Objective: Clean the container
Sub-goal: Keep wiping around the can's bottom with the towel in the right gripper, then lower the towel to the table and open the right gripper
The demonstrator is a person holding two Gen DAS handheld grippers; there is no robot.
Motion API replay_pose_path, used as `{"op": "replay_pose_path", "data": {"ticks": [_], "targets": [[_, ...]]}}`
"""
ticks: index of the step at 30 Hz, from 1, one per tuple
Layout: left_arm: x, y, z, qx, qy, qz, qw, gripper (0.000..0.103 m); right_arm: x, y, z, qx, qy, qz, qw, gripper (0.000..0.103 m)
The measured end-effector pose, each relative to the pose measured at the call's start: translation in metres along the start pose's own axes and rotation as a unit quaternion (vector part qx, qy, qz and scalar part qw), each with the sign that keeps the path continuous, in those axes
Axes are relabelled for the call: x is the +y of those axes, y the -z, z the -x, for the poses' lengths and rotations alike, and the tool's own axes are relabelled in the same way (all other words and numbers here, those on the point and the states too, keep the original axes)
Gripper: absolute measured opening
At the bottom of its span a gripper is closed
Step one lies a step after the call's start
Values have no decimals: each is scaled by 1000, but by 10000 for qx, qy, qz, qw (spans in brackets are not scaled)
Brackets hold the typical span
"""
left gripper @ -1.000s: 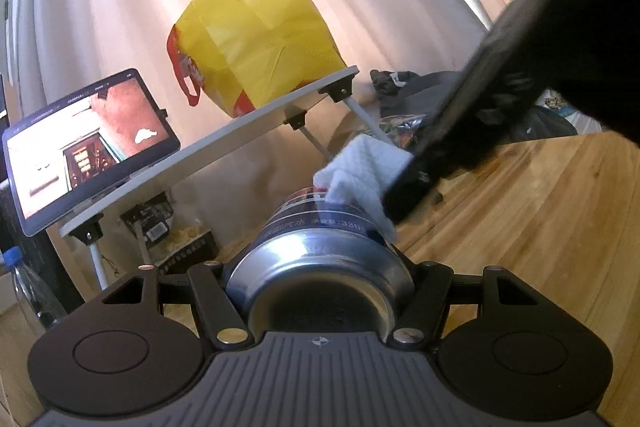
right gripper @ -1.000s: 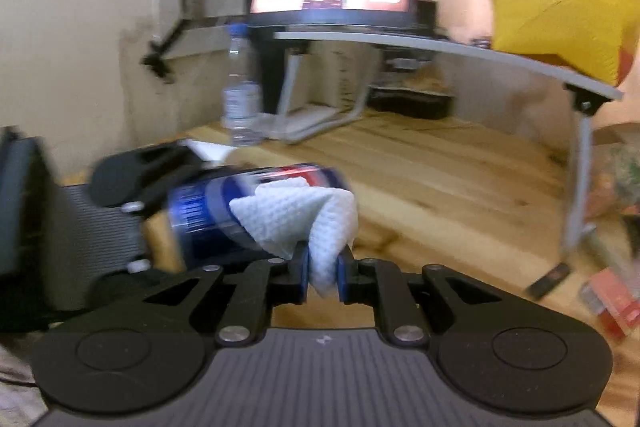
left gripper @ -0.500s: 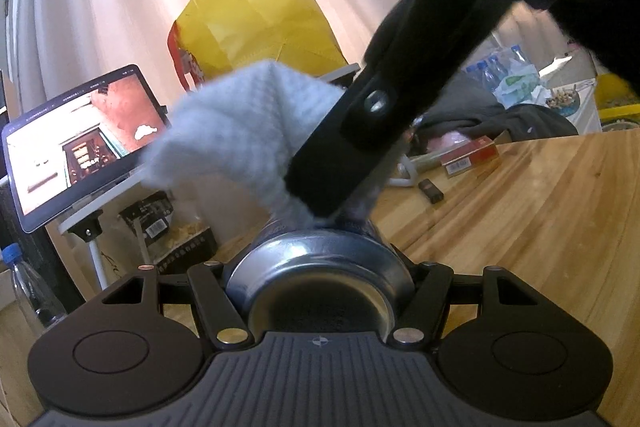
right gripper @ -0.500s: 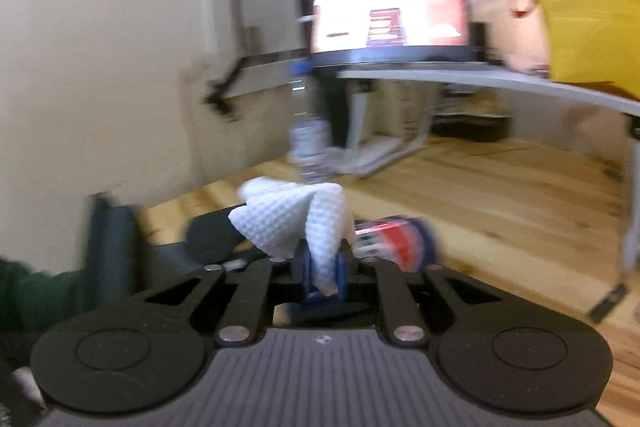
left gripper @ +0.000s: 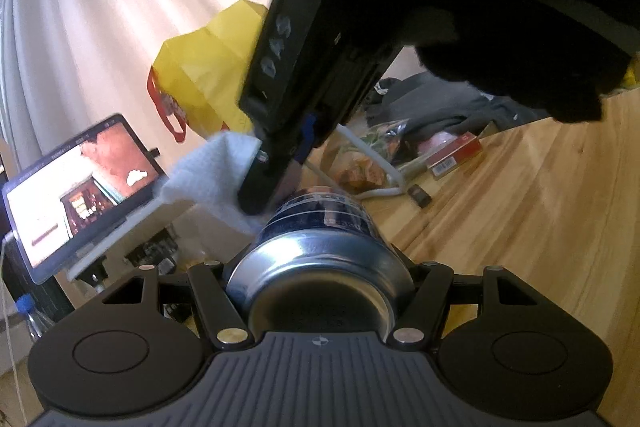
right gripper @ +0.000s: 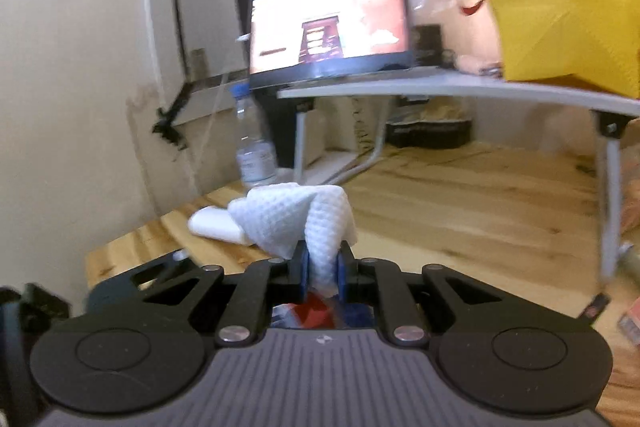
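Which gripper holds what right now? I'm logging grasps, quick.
Left gripper: closed on the can.
Right gripper: closed on the white cloth.

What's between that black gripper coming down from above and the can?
A white paper towel, pinched in the right gripper, sits between it and the can in the left wrist view.

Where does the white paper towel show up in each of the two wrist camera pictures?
Left wrist view: the paper towel is left of centre, pinched by the right gripper, above the can that the left gripper holds.
Right wrist view: the paper towel is at centre, standing up from the closed jaws.
Shared landmark: the lit laptop screen.
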State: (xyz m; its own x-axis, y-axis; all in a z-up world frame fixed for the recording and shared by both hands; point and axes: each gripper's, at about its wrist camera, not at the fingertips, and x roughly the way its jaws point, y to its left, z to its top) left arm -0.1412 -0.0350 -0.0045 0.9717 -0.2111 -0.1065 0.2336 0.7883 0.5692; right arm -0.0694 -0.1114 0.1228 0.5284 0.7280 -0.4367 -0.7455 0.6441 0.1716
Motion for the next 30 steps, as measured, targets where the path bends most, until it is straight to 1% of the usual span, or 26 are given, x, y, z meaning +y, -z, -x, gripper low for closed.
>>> {"op": "replay_pose_path", "data": {"ticks": [4,7,8,10,11,14,19,21,23,26,29,30], "targets": [[1,0,1,-32,-36,47,10000,67,19,5,6,97,-640,-135,9978,18],[2,1,0,-39,-50,53,10000,67,26,6,10,217,-1193,-266,9923,17],[2,2,-1,-31,-29,64,10000,67,26,7,11,231,-1296,-308,9908,17],[1,2,0,-42,-31,29,10000,67,22,7,14,199,-1291,-353,9908,17],[0,2,0,-57,-45,7,10000,67,19,6,15,150,-1203,-381,9919,17],[2,3,-3,-65,-62,-20,10000,67,7,1,16,13,-723,-345,9968,17],[8,5,-2,-101,-138,200,9997,67,-24,-8,9,-70,-74,-306,9995,18],[11,6,-1,-93,-183,316,9993,67,-36,-8,1,-29,283,-172,9994,19],[14,8,0,-67,-195,429,9989,67,-46,-4,-11,166,762,44,9969,19],[16,8,1,-65,-166,465,9988,67,-61,7,-37,549,1406,427,9876,19],[14,7,1,-56,-178,406,9990,67,-78,19,-58,849,1854,521,9776,19],[13,7,1,-51,-176,402,9990,67,-84,22,-63,959,1945,491,9750,19]]}}
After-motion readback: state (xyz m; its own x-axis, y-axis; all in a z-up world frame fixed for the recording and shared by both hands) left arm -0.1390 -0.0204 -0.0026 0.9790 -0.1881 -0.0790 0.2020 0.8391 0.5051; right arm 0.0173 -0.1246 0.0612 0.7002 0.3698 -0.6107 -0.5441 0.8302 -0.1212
